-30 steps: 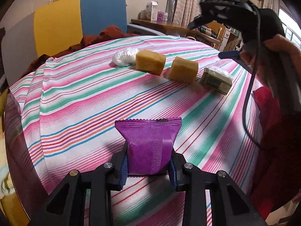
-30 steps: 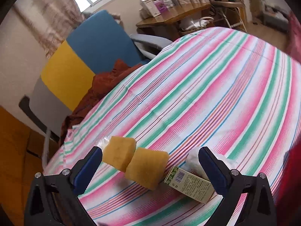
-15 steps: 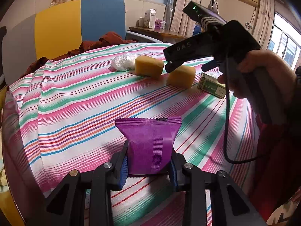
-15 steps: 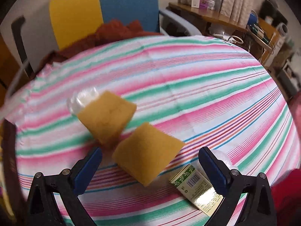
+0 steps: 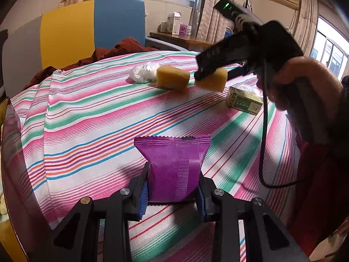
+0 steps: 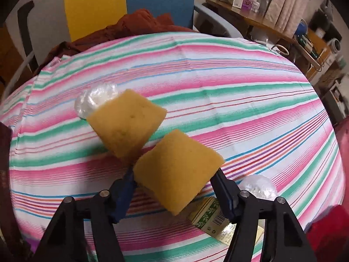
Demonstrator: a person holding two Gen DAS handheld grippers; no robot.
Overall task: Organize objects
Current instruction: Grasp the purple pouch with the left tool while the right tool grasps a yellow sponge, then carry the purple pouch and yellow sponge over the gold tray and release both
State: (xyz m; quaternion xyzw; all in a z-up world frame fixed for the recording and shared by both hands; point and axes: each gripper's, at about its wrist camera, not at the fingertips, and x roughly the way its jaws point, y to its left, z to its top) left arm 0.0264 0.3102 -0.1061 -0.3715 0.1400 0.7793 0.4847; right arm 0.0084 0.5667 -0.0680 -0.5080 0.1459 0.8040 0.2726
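The left gripper pinches the purple packet upright near the striped cloth's near edge, parking it. The right gripper, jaws just closing, seemingly clamps the nearer yellow sponge far right, probably to regroup it.

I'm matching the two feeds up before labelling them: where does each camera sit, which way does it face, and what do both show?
Left wrist: on the left gripper, looking across the striped cloth past its purple packet; the person's hand shows.
Right wrist: on the right gripper, looking steeply down at the near sponge between its fingers.
Shared: both sponges, green box, plastic wrap.
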